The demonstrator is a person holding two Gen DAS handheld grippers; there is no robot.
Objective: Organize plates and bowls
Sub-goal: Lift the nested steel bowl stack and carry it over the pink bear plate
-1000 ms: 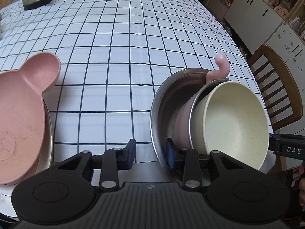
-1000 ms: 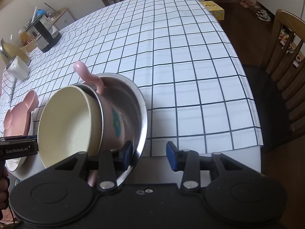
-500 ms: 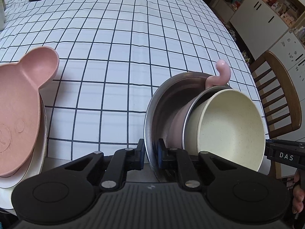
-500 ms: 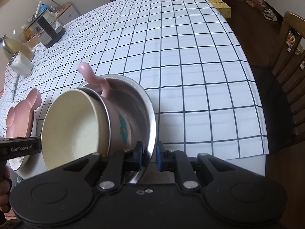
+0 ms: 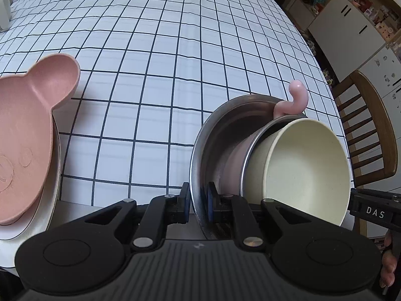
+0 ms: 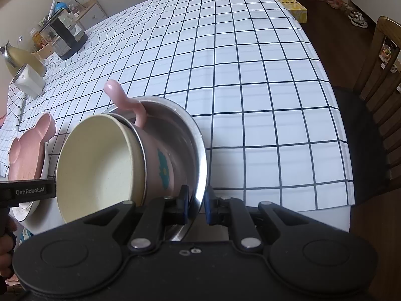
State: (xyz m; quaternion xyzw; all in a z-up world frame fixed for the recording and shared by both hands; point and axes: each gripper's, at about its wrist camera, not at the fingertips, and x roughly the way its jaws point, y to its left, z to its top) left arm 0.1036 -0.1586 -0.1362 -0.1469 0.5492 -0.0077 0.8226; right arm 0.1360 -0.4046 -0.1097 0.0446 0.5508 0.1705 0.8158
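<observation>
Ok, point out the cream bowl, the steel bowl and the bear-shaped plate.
cream bowl (image 5: pixel 305 170), left wrist view, on its inner wall.
steel bowl (image 6: pixel 185 135), right wrist view, on its inner wall near the rim.
bear-shaped plate (image 5: pixel 25 130), left wrist view, on its pink face.

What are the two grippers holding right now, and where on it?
Both the left gripper and the right gripper are shut on the steel bowl, each pinching its rim on opposite sides.
</observation>
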